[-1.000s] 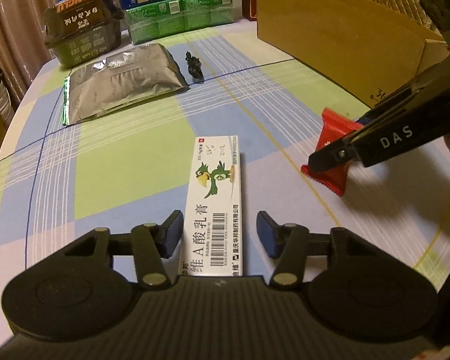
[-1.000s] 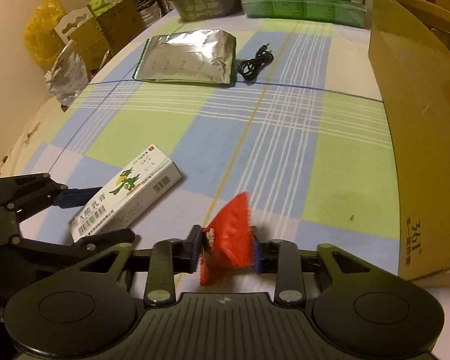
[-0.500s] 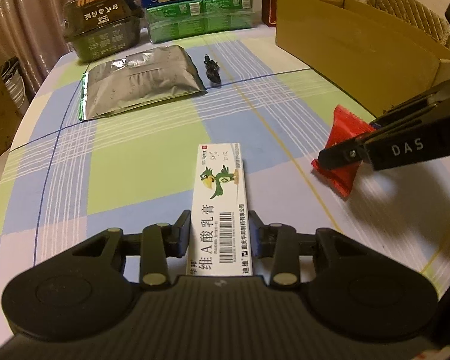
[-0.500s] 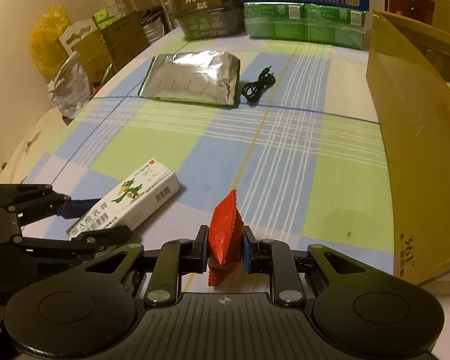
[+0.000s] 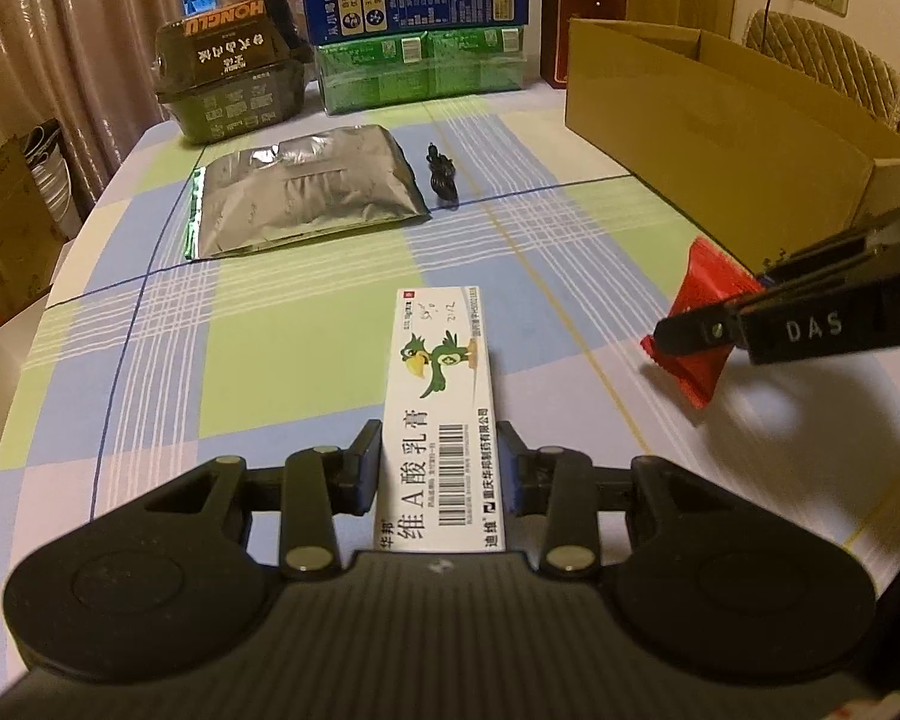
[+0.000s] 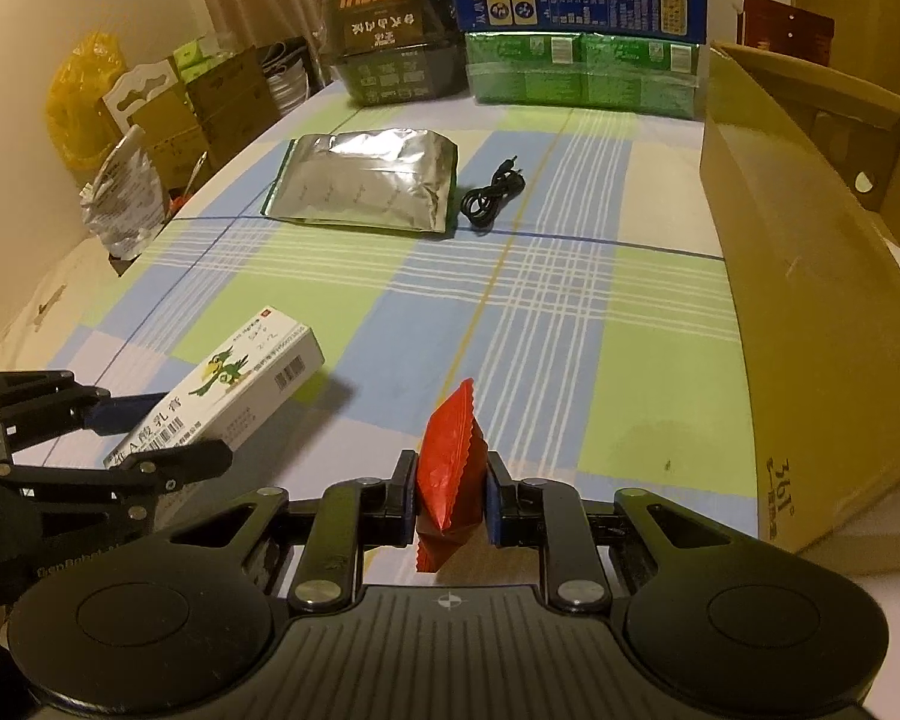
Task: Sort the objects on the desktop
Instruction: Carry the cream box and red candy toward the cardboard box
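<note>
At the bottom centre of its own view the left gripper (image 5: 438,474) has its jaws clamped on the white ointment box (image 5: 441,414) lying on the checked bench (image 5: 306,360), while the right gripper (image 6: 450,492) pinches the red sachet (image 6: 450,468) at lower centre, beside the cardboard box (image 6: 810,324).

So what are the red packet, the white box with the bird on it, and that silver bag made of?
Red packet: likely thin plastic film; glossy, zigzag-cut edge, creased where the claw squeezes it. White box: looks like printed cardboard; sharp folded edges, flat matte faces with barcode. Silver bag: seemingly metallised foil; mirror-like sheen and soft wrinkles catching the light.
</note>
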Motion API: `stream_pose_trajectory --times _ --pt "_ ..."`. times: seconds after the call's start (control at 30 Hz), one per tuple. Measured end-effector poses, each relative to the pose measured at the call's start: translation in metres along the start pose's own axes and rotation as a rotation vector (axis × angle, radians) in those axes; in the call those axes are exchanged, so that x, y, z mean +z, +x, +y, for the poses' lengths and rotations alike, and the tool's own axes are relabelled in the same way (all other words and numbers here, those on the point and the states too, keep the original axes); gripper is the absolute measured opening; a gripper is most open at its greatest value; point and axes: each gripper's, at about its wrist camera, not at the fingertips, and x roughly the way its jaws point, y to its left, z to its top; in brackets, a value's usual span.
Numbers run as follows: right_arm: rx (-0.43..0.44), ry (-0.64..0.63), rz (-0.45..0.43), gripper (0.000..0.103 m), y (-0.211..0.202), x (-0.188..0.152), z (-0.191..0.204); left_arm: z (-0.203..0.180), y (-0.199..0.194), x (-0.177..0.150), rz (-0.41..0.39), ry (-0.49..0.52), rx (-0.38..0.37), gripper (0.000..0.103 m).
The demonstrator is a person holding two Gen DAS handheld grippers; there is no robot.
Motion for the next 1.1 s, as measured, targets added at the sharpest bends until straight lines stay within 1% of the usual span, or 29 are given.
stream_pose_trajectory --times 0.1,0.23,0.37,0.47,0.73,0.93,1.1 --pt "-0.008 -0.003 -0.014 0.018 -0.006 -0.002 0.004 -0.004 -0.007 0.004 -0.017 -0.009 0.000 0.033" --pt "-0.021 0.007 -0.043 0.018 -0.021 -0.002 0.006 -0.011 -0.021 0.012 -0.053 -0.045 0.006 0.033" --pt "-0.035 0.001 -0.081 0.018 -0.045 0.002 0.008 -0.020 -0.036 0.021 -0.079 -0.085 0.002 0.033" --pt "-0.057 -0.002 -0.112 0.018 -0.065 0.006 0.007 -0.031 -0.048 0.027 -0.097 -0.095 0.003 0.033" --pt "-0.112 0.014 -0.187 0.018 -0.126 0.020 -0.019 -0.069 -0.075 0.052 -0.151 -0.034 -0.014 0.033" --pt "-0.174 0.024 -0.214 0.018 -0.165 0.025 -0.049 -0.098 -0.086 0.075 -0.182 0.011 -0.046 0.033" --pt "-0.221 0.033 -0.218 0.018 -0.187 0.028 -0.074 -0.121 -0.091 0.093 -0.198 0.038 -0.069 0.033"
